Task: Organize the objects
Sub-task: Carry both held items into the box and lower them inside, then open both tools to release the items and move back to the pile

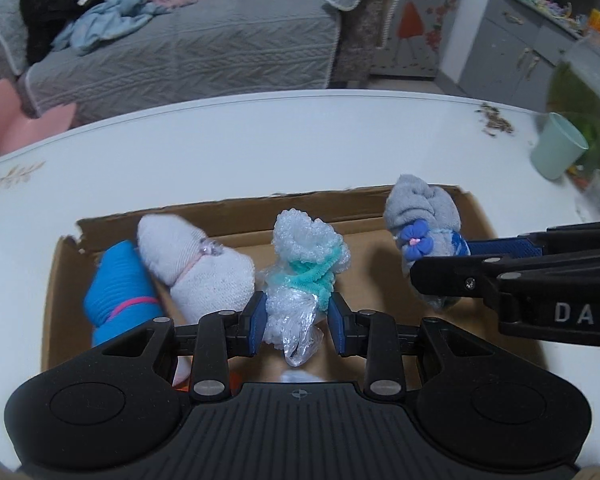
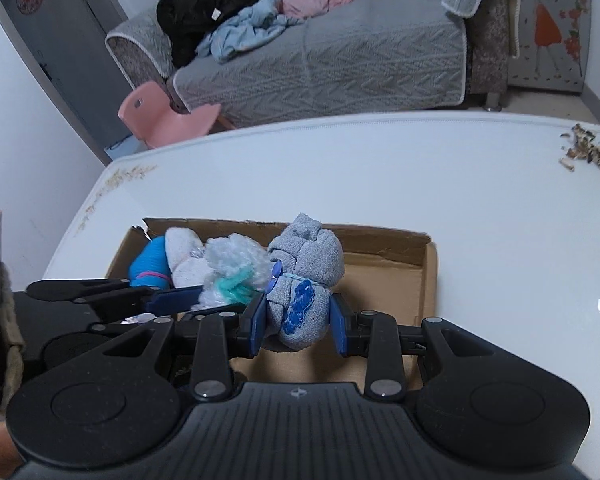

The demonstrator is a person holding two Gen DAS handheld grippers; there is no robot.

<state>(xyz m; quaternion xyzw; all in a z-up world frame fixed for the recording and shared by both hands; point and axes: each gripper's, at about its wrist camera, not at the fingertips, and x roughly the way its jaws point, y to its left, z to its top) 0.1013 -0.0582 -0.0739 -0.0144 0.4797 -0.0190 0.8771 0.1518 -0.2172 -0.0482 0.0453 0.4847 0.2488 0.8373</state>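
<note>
Box [image 2: 428,256] low-walled, torn cardboard, on white table [image 1: 300,140]; right half of its floor bare; blue roll [image 1: 117,292] and white sock [image 1: 203,272] at left end. My left gripper [image 1: 297,314] pinches crinkly plastic bundle [image 1: 304,256], teal-tied; my right gripper [image 2: 297,326] pinches grey sock ball [image 2: 306,276], soft, blue-printed, over box.

Glossy white table [image 2: 420,200], matt brown cardboard box [image 2: 384,256], grey knit sock bundle [image 2: 308,256], crinkly clear plastic bundle [image 1: 300,240].
</note>
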